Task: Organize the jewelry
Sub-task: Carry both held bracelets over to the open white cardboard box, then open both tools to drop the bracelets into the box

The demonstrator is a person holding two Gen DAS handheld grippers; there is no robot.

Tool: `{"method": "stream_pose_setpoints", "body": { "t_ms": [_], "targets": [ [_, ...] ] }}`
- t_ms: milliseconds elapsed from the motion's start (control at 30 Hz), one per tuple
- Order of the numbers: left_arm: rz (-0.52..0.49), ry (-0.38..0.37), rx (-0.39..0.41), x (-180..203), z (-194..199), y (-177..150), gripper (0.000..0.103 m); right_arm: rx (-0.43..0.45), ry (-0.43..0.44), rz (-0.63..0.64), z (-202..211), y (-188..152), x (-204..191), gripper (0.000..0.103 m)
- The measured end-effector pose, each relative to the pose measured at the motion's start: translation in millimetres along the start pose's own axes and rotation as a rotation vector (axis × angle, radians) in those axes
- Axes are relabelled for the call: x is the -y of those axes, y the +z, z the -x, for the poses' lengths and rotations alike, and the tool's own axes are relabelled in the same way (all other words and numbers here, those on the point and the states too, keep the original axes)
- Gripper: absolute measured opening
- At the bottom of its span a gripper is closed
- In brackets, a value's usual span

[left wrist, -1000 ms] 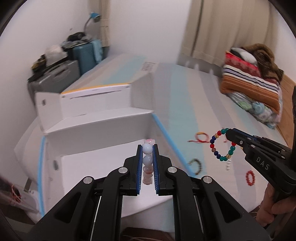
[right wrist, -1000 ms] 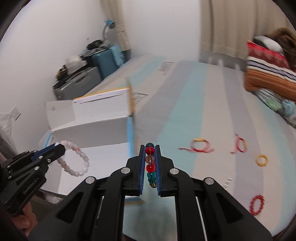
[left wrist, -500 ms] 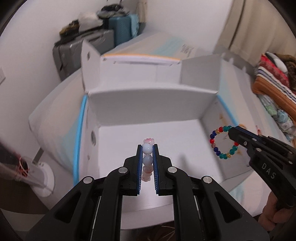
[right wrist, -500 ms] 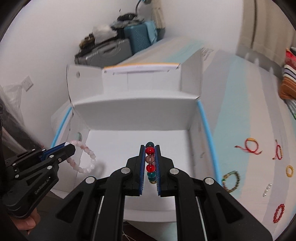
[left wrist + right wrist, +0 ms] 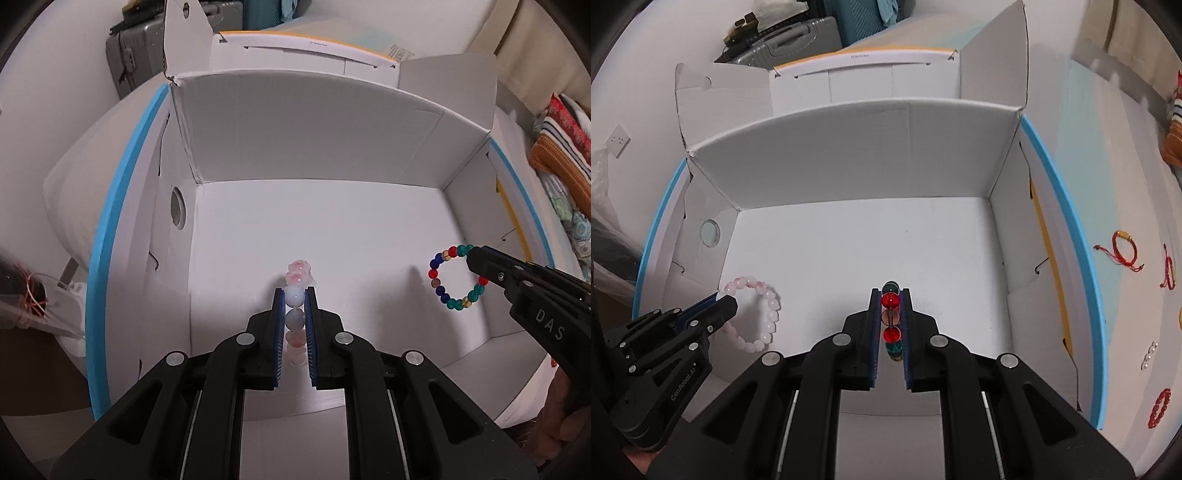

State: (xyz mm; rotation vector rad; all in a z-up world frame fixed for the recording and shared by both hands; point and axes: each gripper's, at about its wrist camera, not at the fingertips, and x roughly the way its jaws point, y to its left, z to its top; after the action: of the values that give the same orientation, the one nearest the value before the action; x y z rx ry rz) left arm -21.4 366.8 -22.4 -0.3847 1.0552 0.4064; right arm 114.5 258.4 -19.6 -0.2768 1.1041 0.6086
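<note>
bracelets hang over the white box (image 5: pixel 332 229): left gripper (image 5: pixel 294 306) pinches the pink bracelet (image 5: pixel 759 314), right gripper (image 5: pixel 890 306) the colourful bracelet (image 5: pixel 448 278) at frame right. light, probably slippery beads; grip across them.

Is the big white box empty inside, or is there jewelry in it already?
Empty so far. The white box shows only bare floor; the pink bracelet and colorful bracelet hang above it, still pinched in the grippers.
</note>
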Motion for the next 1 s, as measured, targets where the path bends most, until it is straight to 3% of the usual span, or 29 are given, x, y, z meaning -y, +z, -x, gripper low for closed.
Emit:
{"method": "stream_pose_setpoints", "body": {
  "t_ms": [200, 267, 367, 400, 433, 500, 567, 633, 733, 800, 1000],
  "targets": [
    [0.000, 0.018, 0.003, 2, 4, 0, 0.010, 0.020, -0.008, 0.013, 4, -6, -3, 0.015],
    [-0.003, 0.038, 0.016, 3, 9, -1, 0.011, 0.041, -0.014, 0.014, 9, -4, -5, 0.041],
    [-0.017, 0.070, 0.041, 8, 18, 0, 0.013, 0.101, -0.017, 0.027, 26, -9, -5, 0.056],
    [-0.017, 0.067, 0.050, 10, 22, 0, 0.021, 0.119, -0.027, 0.035, 32, -11, -5, 0.060],
    [-0.014, 0.067, 0.059, 11, 26, 1, 0.039, 0.140, -0.034, 0.043, 39, -13, -5, 0.069],
    [-0.009, 0.080, 0.095, 15, 36, 2, 0.056, 0.181, -0.044, 0.045, 52, -18, -2, 0.078],
    [-0.023, 0.086, 0.129, 22, 46, 2, 0.060, 0.227, -0.059, 0.041, 67, -23, 3, 0.089],
    [-0.021, 0.081, 0.158, 27, 55, 1, 0.080, 0.267, -0.062, 0.027, 82, -28, 11, 0.095],
    [-0.023, 0.092, 0.237, 37, 72, -1, 0.097, 0.322, -0.074, -0.002, 103, -34, 23, 0.096],
    [-0.043, 0.096, 0.286, 48, 82, -2, 0.097, 0.340, -0.088, -0.013, 113, -34, 31, 0.096],
    [-0.103, 0.052, 0.330, 91, 99, -4, 0.097, 0.416, -0.132, -0.051, 149, -48, 68, 0.096]
  ]
}}
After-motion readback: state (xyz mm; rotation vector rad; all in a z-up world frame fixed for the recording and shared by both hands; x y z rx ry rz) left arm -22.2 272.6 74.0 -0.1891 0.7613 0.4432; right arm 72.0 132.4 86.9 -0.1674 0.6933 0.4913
